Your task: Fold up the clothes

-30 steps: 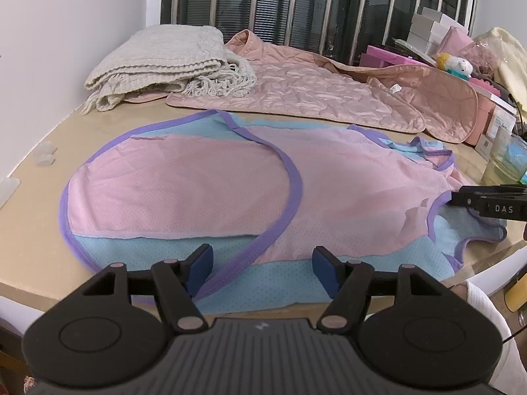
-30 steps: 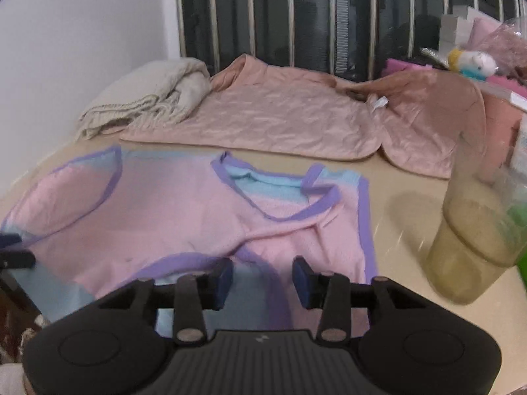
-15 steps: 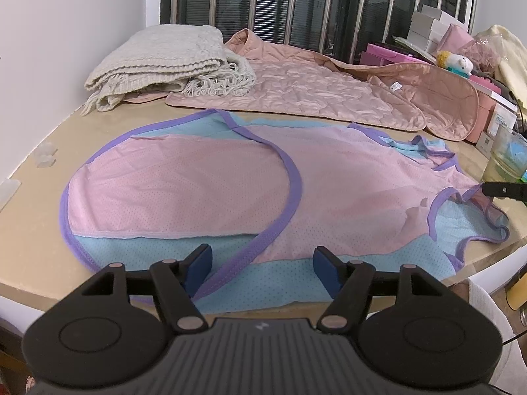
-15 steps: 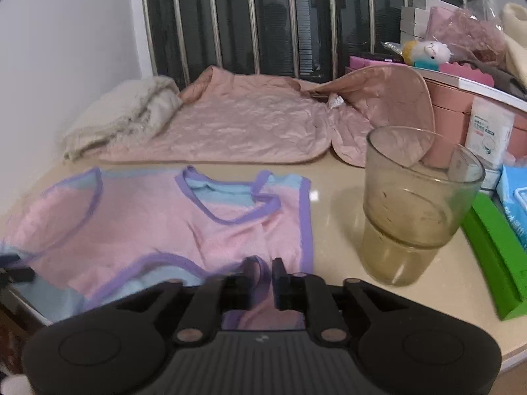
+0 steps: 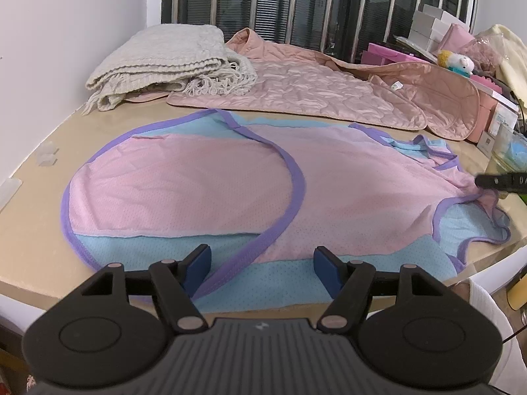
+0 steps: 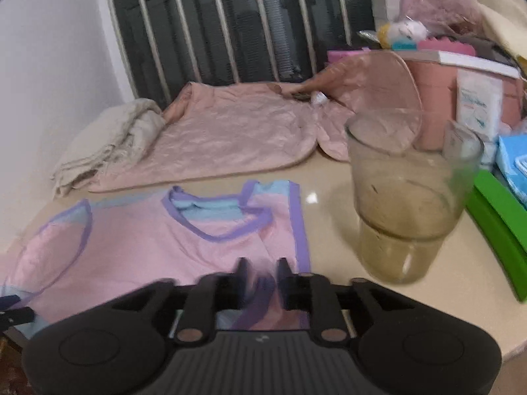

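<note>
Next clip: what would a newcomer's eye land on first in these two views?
The pink and blue garment with purple trim spread flat across the beige table fills both views. At its right end a tall, murky glass stands on bare table just beside the fabric. Behind lie a quilted pink cover and a folded cream blanket by the window bars.

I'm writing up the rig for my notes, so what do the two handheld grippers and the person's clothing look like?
Both grippers are matte black with ribbed bodies, round side discs, metal pivot pins and a small centre logo. The left gripper has blue finger pads; the right gripper is motion-blurred, with white lettering on its side. A white sleeve shows at the lower right.
</note>
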Motion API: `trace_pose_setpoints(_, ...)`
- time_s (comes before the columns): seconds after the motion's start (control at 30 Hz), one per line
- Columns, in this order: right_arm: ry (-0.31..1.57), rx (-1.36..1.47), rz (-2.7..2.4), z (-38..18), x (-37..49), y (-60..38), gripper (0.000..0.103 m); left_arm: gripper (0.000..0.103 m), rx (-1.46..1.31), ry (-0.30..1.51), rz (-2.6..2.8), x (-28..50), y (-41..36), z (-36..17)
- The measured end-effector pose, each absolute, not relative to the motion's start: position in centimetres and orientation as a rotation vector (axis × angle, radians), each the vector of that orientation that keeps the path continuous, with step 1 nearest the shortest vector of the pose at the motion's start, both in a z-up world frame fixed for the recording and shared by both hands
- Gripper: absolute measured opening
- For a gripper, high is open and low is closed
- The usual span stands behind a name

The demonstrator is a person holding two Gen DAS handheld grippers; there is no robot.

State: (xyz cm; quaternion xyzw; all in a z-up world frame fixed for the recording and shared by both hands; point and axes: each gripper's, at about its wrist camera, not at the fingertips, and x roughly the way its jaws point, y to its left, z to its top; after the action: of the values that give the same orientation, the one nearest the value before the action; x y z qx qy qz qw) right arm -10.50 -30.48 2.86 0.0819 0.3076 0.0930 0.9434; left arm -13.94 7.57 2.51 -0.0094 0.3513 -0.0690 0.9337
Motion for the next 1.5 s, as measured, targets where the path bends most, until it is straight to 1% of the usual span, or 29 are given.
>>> trace_pose_setpoints(0.03, 0.618, 0.165, 0.192, 2.8, -10.1, -30.2, 0.039, 0.07, -0.021, 0.72, -0.142, -13.9, 7.6, 2.5)
trace_pose_setpoints(0.1, 0.607, 0.16, 0.195, 2.6, -9.3, -29.5, 0.037, 0.07, -0.024, 0.719, -0.142, -14.0, 7.6, 2.5)
trace_pose_setpoints(0.13, 0.622, 0.156, 0.191, 2.2, -8.7, -29.1, 0.014, 0.07, -0.025, 0.719, -0.142, -14.0, 7.6, 2.5)
trace_pose_setpoints(0.17, 0.64, 0.154, 0.179, 1.7, -8.1, -28.8, 0.0, 0.07, -0.027, 0.719, -0.142, -14.1, 7.6, 2.5)
trace_pose_setpoints(0.27, 0.638, 0.145, 0.1, 1.0, -7.9, -29.1, 0.0, 0.07, -0.027, 0.712, -0.139, -14.4, 7.6, 2.5)
trace_pose_setpoints(0.3, 0.636, 0.127, 0.069, 1.1, -8.1, -29.2, 0.001, 0.07, -0.027, 0.709, -0.138, -14.5, 7.6, 2.4)
trace_pose_setpoints(0.33, 0.63, 0.107, 0.045, 1.3, -8.4, -29.3, 0.005, 0.07, -0.039, 0.703, -0.146, -14.6, 7.8, 2.6)
trace_pose_setpoints(0.37, 0.613, 0.087, 0.048, 1.7, -9.0, -29.1, 0.007, 0.07, -0.052, 0.697, -0.156, -14.7, 8.0, 2.7)
trace_pose_setpoints(0.47, 0.565, 0.054, 0.238, 3.2, -11.6, -27.3, 0.009, 0.07, -0.057, 0.643, -0.199, -15.4, 8.5, 3.4)
trace_pose_setpoints(0.5, 0.56, 0.049, 0.339, 3.6, -12.5, -26.5, 0.011, 0.07, -0.031, 0.637, -0.212, -15.4, 8.3, 3.4)
trace_pose_setpoints(0.53, 0.561, 0.044, 0.436, 3.8, -13.2, -25.5, 0.012, 0.072, -0.004, 0.633, -0.224, -15.5, 8.1, 3.4)
trace_pose_setpoints(0.63, 0.6, 0.013, 0.612, 2.9, -14.2, -21.5, 0.012, 0.072, 0.055, 0.654, -0.248, -15.4, 7.3, 2.7)
trace_pose_setpoints(0.73, 0.628, -0.032, 0.619, 1.6, -13.9, -19.5, 0.011, 0.072, 0.099, 0.663, -0.248, -15.7, 6.6, 1.8)
trace_pose_setpoints(0.8, 0.641, -0.046, 0.607, 1.1, -13.7, -19.7, 0.009, 0.072, 0.103, 0.646, -0.256, -16.3, 6.7, 1.6)
trace_pose_setpoints(0.87, 0.663, -0.068, 0.569, 1.5, -13.6, -20.5, 0.009, 0.073, 0.102, 0.604, -0.303, -17.2, 7.2, 1.7)
trace_pose_setpoints(0.9, 0.679, -0.08, 0.538, 1.9, -13.5, -20.6, 0.013, 0.075, 0.101, 0.583, -0.327, -17.6, 7.4, 1.7)
trace_pose_setpoints(0.93, 0.677, -0.093, 0.532, 2.4, -13.7, -20.7, 0.015, 0.082, 0.113, 0.558, -0.363, -18.1, 7.7, 1.8)
trace_pose_setpoints(0.97, 0.651, -0.115, 0.563, 2.9, -14.3, -20.8, 0.015, 0.084, 0.139, 0.541, -0.387, -18.5, 7.9, 1.9)
trace_pose_setpoints(1.0, 0.61, -0.149, 0.625, 3.5, -15.2, -20.7, 0.017, 0.084, 0.179, 0.532, -0.396, -18.8, 7.9, 1.9)
trace_pose_setpoints(1.03, 0.563, -0.199, 0.698, 3.9, -16.3, -20.5, 0.029, 0.084, 0.223, 0.529, -0.406, -18.9, 7.8, 1.8)
trace_pose_setpoints(1.1, 0.462, -0.36, 0.837, 4.1, -18.7, -19.4, 0.047, 0.084, 0.323, 0.51, -0.443, -19.3, 7.5, 1.5)
trace_pose_setpoints(1.23, 0.396, -0.708, 0.9, 2.3, -20.7, -16.8, 0.044, 0.084, 0.563, 0.461, -0.495, -20.0, 6.5, 0.2)
trace_pose_setpoints(1.27, 0.393, -0.772, 0.897, 1.8, -20.7, -16.5, 0.043, 0.081, 0.611, 0.461, -0.503, -20.0, 6.5, -0.3)
trace_pose_setpoints(1.3, 0.392, -0.826, 0.893, 1.3, -20.6, -16.3, 0.035, 0.078, 0.642, 0.464, -0.514, -19.8, 6.5, -0.6)
trace_pose_setpoints(1.33, 0.396, -0.857, 0.888, 0.9, -20.4, -16.2, 0.019, 0.068, 0.672, 0.468, -0.525, -19.7, 6.6, -1.0)
trace_pose_setpoints(1.37, 0.404, -0.877, 0.891, 0.7, -20.2, -16.1, 0.015, 0.062, 0.685, 0.478, -0.535, -19.5, 6.8, -1.1)
trace_pose_setpoints(1.4, 0.418, -0.871, 0.908, 0.6, -20.0, -16.2, 0.014, 0.059, 0.686, 0.474, -0.533, -19.3, 7.0, -1.1)
trace_pose_setpoints(1.47, 0.436, -0.859, 0.923, 1.0, -20.0, -16.5, 0.008, 0.046, 0.681, 0.473, -0.533, -19.0, 7.6, -0.9)
trace_pose_setpoints(1.5, 0.449, -0.856, 0.93, 1.3, -20.1, -16.6, 0.004, 0.043, 0.674, 0.477, -0.537, -18.8, 7.9, -0.6)
